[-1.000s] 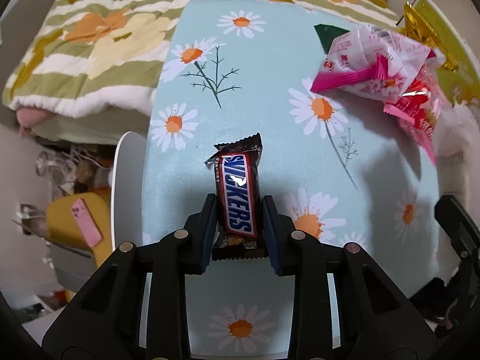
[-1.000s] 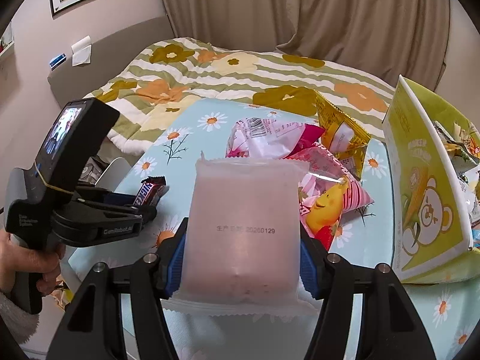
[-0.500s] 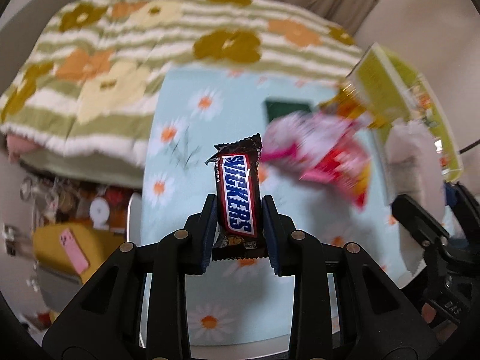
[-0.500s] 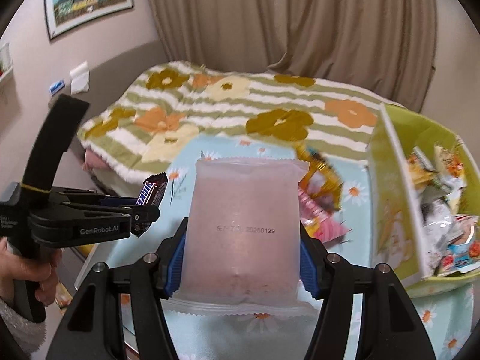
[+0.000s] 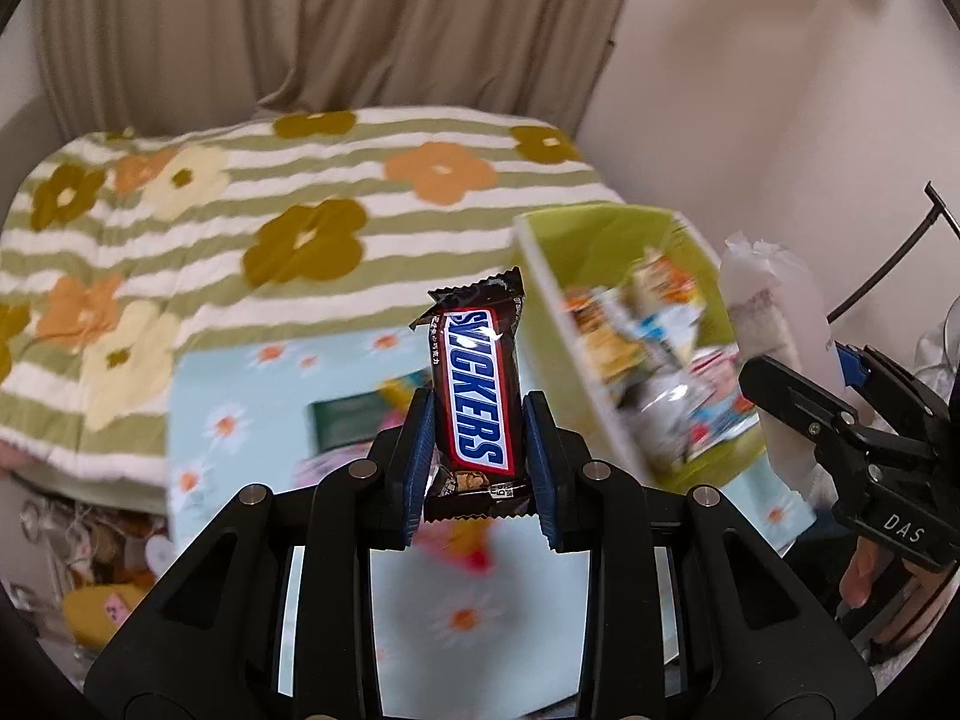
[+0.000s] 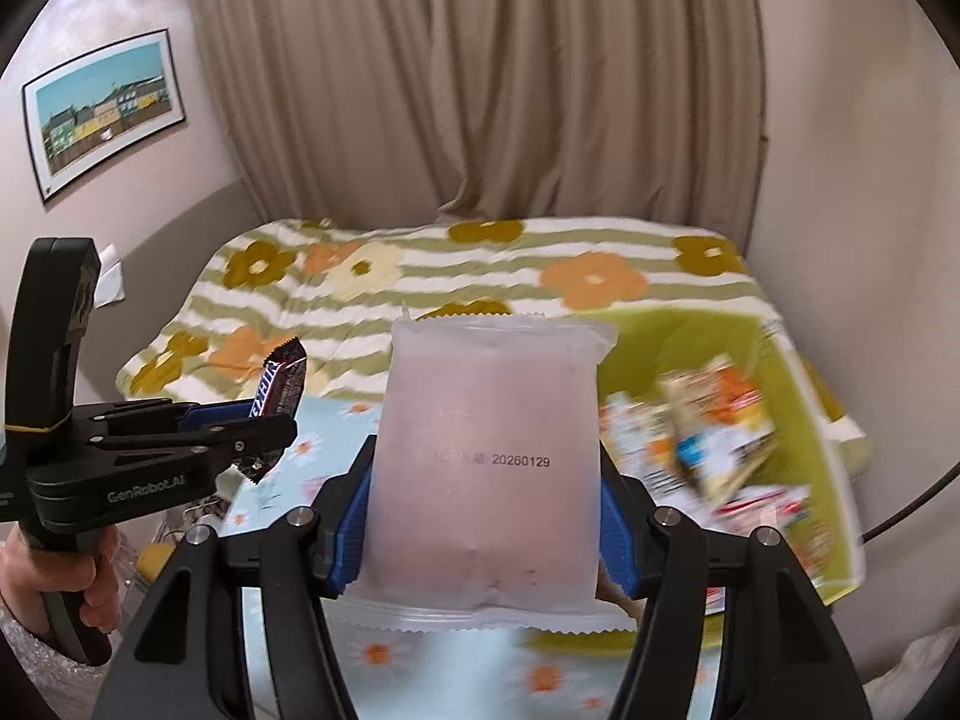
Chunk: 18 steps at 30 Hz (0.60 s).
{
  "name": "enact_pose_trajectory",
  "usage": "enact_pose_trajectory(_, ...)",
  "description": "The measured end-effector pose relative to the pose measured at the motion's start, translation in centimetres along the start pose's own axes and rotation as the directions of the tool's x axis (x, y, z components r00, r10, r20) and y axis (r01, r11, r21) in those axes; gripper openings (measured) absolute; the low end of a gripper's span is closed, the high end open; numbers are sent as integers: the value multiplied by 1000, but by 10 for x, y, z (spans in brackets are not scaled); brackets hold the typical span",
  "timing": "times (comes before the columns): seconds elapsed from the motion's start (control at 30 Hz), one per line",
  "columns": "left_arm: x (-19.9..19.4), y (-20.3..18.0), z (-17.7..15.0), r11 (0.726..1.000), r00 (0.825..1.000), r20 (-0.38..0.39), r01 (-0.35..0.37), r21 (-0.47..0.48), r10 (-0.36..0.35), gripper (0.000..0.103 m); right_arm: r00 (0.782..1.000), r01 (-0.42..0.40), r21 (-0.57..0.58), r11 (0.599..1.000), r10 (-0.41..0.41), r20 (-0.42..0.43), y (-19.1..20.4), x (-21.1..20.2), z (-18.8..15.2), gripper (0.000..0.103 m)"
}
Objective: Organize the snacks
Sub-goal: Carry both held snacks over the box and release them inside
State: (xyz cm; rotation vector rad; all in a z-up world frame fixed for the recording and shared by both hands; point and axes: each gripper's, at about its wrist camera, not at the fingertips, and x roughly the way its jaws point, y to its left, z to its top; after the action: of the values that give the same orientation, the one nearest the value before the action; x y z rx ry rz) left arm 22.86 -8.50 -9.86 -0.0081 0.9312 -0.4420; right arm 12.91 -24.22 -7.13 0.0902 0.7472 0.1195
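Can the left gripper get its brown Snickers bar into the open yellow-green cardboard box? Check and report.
Probably yes. The left gripper holds the brown Snickers bar in the air, the yellow-green cardboard box is open-topped just beside it, and nothing lies between. The box already holds snacks.

The surface [image 5: 240, 396] has a light blue cover with daisies. At its far right corner stands a yellow-green box [image 5: 594, 240] full of snack packets. Near the far edge lie a dark green packet [image 5: 345, 423] and some blurred pink packets [image 5: 324, 471]. Past the far edge is a bed [image 5: 180, 228].
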Motion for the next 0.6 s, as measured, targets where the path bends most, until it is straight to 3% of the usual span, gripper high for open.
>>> enact_pose_trajectory(0.33, 89, -132, 27, 998, 995, -73, 63, 25, -61, 26, 998, 23, 20, 1000, -22, -60, -121, 5, 6, 58)
enact_pose_trajectory(0.5, 126, -165, 19, 999, 989, -143, 44, 12, -41, 27, 993, 2, 52, 999, 5, -117, -160, 18, -4, 58)
enact_pose_trajectory(0.6, 142, -177, 15, 1000, 983, -183, -7, 24, 12, 28, 990, -17, 86, 996, 29, -137, -175, 24, -9, 58)
